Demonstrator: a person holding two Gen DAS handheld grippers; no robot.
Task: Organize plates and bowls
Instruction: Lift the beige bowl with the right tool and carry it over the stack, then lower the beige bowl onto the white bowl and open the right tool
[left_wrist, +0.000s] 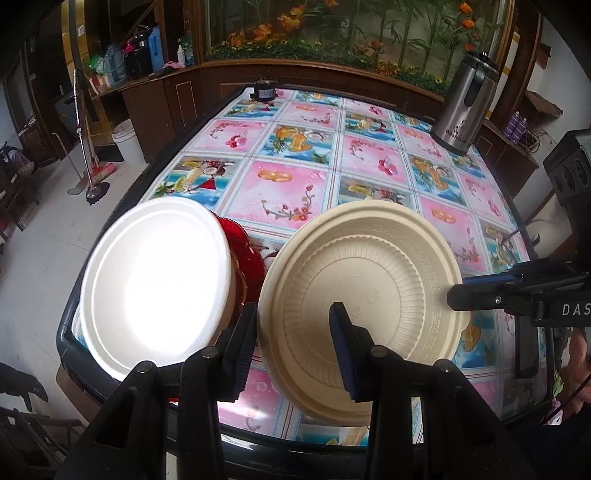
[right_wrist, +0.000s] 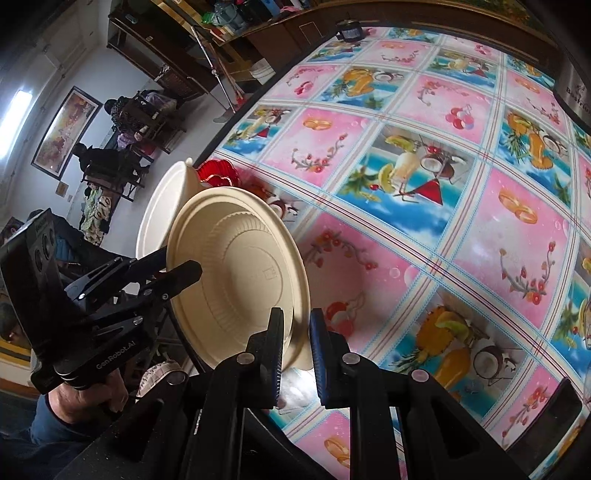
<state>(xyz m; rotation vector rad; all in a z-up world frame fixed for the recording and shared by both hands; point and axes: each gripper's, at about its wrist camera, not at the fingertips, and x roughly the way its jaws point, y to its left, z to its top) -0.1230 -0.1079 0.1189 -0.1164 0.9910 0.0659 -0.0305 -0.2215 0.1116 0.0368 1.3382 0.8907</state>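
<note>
Cream-coloured and ribbed, the plastic bowl (left_wrist: 365, 295) hangs tilted above the near edge of the tabletop (left_wrist: 295, 177), its underside turned to both cameras. The left gripper (left_wrist: 295, 332) pinches the bowl's rim at about 6 o'clock in its own view, one finger behind the rim and the blue-padded one across the ribbed base. The right gripper (right_wrist: 295, 343) has its fingers nearly pressed together on the thin rim at the bowl's 6 o'clock in the right wrist view, and in the left view it reaches in from 3 o'clock. At 9 o'clock of the bowl a white foam plate (left_wrist: 155, 288) lies over a red dish (left_wrist: 247, 258), close beside it. To do this step well, both grips should probably stay firm and level with each other, since the light rim could flex or slip if one hand pulls ahead; the bowl likely needs to be tipped flat before it goes onto a stack. Both grippers point steeply downward, and a hand (right_wrist: 92, 398) wraps the left gripper's handle.
</note>
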